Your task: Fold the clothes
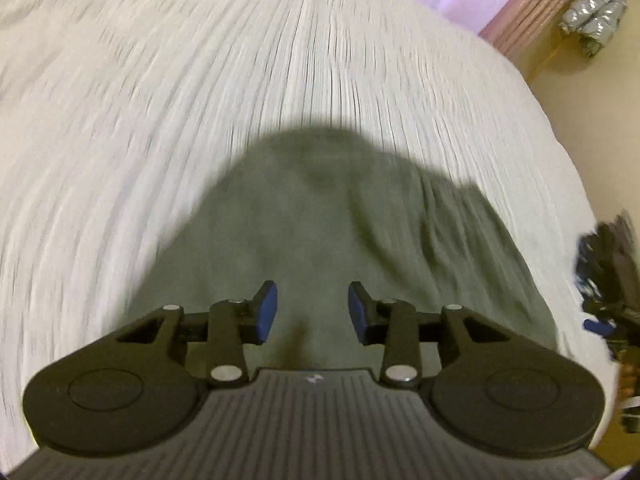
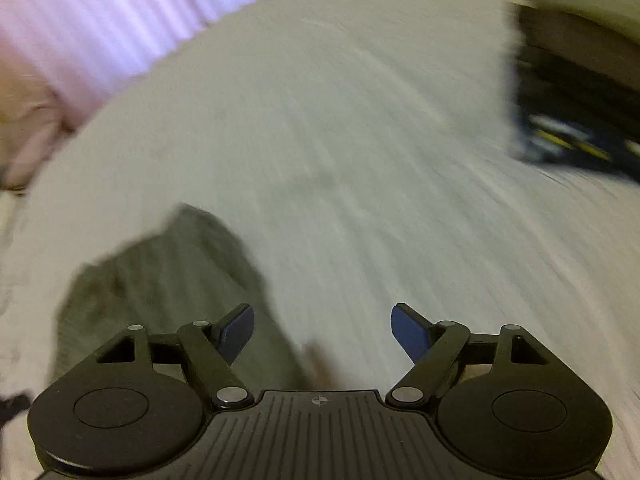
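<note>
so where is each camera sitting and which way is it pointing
Left wrist: on the left gripper, facing along its open fingers over the olive green garment; the right gripper shows at its right edge.
Right wrist: on the right gripper, fingers open, facing across the white ribbed bedspread.
Shared: garment and bedspread.

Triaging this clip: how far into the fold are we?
Done: the green garment lies on the white bedspread, but both views are too blurred to show a finished fold. In hand: nothing. The left gripper is open above the garment; the right gripper is open at its edge, mostly over bare bedspread. Left: grasping and folding, by the look of it.
</note>
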`<action>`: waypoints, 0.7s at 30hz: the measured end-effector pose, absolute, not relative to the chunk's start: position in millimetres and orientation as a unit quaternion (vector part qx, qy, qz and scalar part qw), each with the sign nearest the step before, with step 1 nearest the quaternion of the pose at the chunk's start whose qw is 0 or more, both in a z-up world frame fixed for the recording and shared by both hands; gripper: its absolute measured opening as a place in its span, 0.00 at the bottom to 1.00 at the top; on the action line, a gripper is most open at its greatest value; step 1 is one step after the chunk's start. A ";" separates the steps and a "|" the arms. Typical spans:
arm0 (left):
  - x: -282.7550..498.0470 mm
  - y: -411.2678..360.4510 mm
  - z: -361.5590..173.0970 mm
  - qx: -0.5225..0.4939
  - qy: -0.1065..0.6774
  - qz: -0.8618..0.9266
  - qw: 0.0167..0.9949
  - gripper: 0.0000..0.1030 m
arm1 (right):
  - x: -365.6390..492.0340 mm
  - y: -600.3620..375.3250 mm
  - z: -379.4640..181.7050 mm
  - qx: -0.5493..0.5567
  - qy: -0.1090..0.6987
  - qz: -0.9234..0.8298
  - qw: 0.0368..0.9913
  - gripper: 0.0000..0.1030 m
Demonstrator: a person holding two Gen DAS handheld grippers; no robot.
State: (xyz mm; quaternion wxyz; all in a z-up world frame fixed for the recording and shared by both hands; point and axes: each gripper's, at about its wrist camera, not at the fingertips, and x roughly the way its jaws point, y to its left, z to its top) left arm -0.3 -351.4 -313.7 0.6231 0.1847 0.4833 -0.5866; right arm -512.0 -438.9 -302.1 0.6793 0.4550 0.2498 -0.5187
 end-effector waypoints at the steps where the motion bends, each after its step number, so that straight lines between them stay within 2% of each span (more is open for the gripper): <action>1: 5.3 -374.2 -315.0 0.188 0.469 -0.598 0.622 0.36 | -500.0 -453.4 -303.3 0.452 0.246 -0.503 0.695 0.77; 3: 13.7 -411.0 -319.9 0.197 0.446 -0.615 0.619 0.40 | -469.5 -481.3 -308.2 0.430 0.255 -0.471 0.727 0.76; 6: 24.1 -458.4 -329.3 0.206 0.426 -0.637 0.608 0.43 | -430.5 -514.0 -323.0 0.403 0.283 -0.435 0.754 0.68; 9: 27.2 -498.2 -341.5 0.209 0.419 -0.658 0.590 0.46 | -401.5 -547.1 -341.9 0.388 0.304 -0.408 0.768 0.67; 13: 32.5 -526.6 -372.5 0.213 0.438 -0.681 0.547 0.46 | -379.9 -586.1 -367.5 0.396 0.306 -0.370 0.783 0.67; 16: 40.0 -538.8 -402.2 0.183 0.505 -0.681 0.498 0.44 | -374.9 -610.7 -392.2 0.436 0.307 -0.330 0.779 0.64; 17: 40.6 -540.2 -408.8 0.173 0.520 -0.683 0.483 0.37 | -373.5 -617.6 -401.3 0.455 0.306 -0.315 0.775 0.44; 18: 40.2 -539.3 -412.1 0.167 0.525 -0.689 0.470 0.17 | -372.5 -624.5 -410.1 0.476 0.303 -0.301 0.769 0.17; 19: 40.2 -535.4 -410.6 0.160 0.520 -0.697 0.468 0.06 | -373.2 -630.0 -417.4 0.501 0.297 -0.290 0.759 0.12; 20: 40.6 -530.1 -406.7 0.153 0.510 -0.702 0.472 0.07 | -374.2 -631.6 -419.9 0.511 0.290 -0.282 0.758 0.05; 21: 41.8 -523.1 -398.4 0.142 0.493 -0.708 0.485 0.06 | -375.6 -628.8 -415.6 0.501 0.283 -0.277 0.769 0.04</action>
